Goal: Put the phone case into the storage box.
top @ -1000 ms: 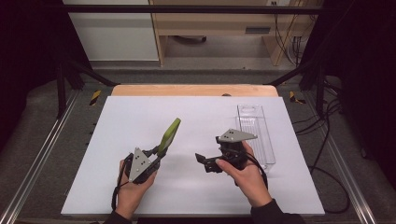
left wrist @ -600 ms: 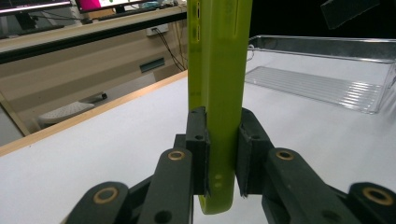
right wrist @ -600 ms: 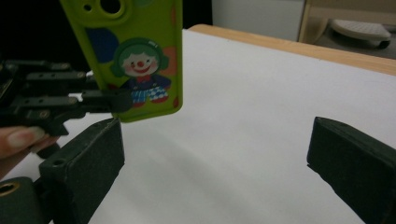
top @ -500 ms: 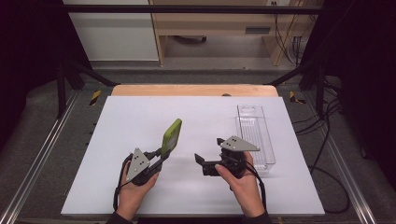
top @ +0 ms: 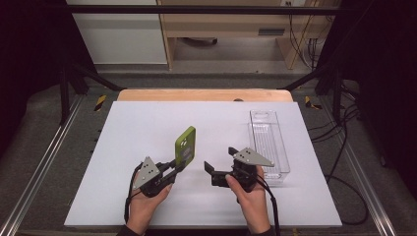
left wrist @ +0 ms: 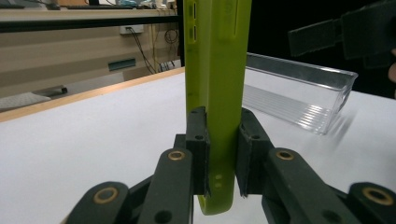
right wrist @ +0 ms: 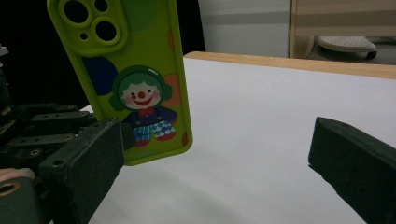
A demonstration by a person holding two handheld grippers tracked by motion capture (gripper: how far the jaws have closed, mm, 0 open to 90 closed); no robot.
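My left claw (top: 178,165) is shut tight on the bottom end of the green phone case (top: 185,145). The case is up in the air above the white surface (top: 147,123), standing almost straight up. In the left gripper view I can see both pads (left wrist: 198,140) pressing on its thin sides. In the right gripper view the case (right wrist: 135,84) shows its clown picture and camera holes to my other claw.

My right claw (top: 219,164) is wide open with nothing in it. It sits just beside the case, pointing at it, but not touching.

I think I am in the middle of showing or passing the case from one claw to the other. Next I would need to slide the right claw closer so the case sits between its jaws, then close it gently. Only then should the left claw let go. The clear tray (top: 268,142) waits on the right, maybe for the case.

A second ago the case was leaning back and looked thin from above. Now it is turned, so its flat face shows. The right claw has come a little nearer to it.
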